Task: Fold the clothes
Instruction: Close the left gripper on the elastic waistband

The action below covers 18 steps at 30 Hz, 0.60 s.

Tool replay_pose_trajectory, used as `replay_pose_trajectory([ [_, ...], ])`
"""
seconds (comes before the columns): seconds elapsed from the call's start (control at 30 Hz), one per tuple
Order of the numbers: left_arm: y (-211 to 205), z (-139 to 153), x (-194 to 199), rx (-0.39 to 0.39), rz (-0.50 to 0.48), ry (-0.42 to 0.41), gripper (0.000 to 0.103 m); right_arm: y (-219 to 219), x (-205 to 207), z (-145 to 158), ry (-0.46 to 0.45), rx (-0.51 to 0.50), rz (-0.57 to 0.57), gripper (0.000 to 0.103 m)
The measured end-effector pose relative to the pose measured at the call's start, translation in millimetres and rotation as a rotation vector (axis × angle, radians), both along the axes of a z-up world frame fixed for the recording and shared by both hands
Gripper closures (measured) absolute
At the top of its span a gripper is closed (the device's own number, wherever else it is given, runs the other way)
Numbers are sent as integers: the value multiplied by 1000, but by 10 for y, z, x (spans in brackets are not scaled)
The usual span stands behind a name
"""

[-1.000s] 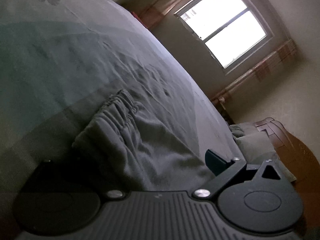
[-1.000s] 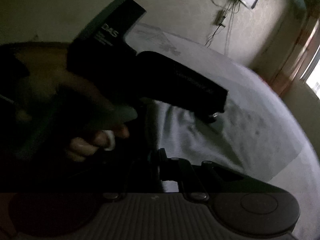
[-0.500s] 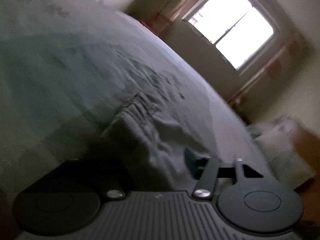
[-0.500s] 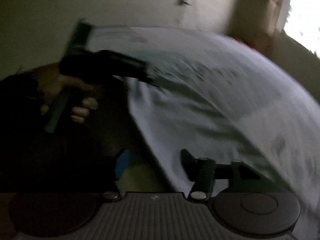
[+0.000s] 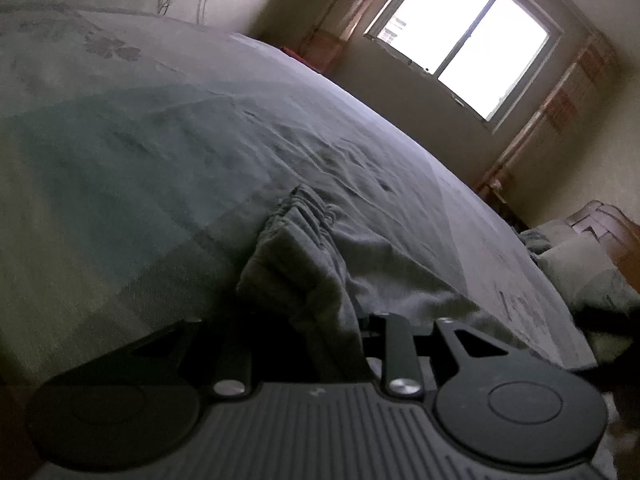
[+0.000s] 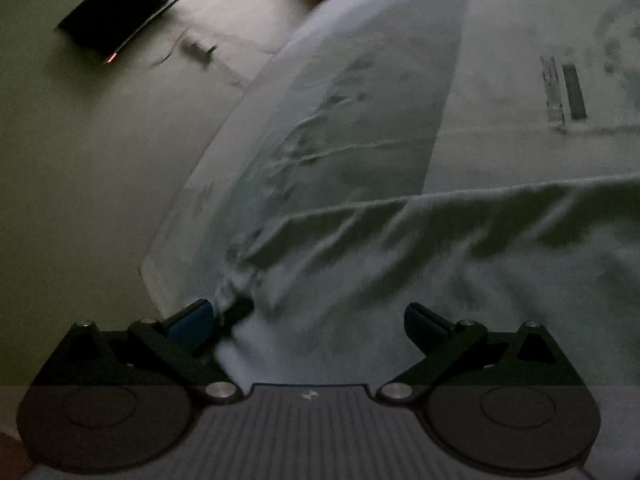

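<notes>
The left gripper (image 5: 344,344) is clenched on the grey garment (image 5: 304,272): the cloth rises straight from between its narrowed fingers, and the gathered elastic waistband (image 5: 308,208) stands just ahead of them. The right gripper (image 6: 308,320) is released, its jaws wide apart, and the same garment (image 6: 400,264) lies between and ahead of its blue fingertips (image 6: 192,320), touching the left one. Farther ahead spreads the bed sheet (image 5: 160,140), then the window (image 5: 460,40) on the far wall
</notes>
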<state>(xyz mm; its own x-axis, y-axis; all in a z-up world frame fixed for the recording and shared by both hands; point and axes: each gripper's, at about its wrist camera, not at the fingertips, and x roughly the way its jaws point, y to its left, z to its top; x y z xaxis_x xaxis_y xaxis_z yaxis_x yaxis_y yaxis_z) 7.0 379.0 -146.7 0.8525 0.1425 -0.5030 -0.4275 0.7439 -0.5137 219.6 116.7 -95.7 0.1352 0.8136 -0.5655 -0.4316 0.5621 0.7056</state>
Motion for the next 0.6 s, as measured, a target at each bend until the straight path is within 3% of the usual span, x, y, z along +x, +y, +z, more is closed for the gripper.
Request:
replay_pose_trajectory([
  [0.2,-32,-2,14,48,-19,13,76,319,275,-100,64,2,-26,0],
  [0.43,1,-50,-23,28,-21,-9,76,557,511,-154,-39,-51,-61,0],
  [0.6,5,-62,-47,25,-19,-13,76,523,257,-133,-13,-58,-62,0],
])
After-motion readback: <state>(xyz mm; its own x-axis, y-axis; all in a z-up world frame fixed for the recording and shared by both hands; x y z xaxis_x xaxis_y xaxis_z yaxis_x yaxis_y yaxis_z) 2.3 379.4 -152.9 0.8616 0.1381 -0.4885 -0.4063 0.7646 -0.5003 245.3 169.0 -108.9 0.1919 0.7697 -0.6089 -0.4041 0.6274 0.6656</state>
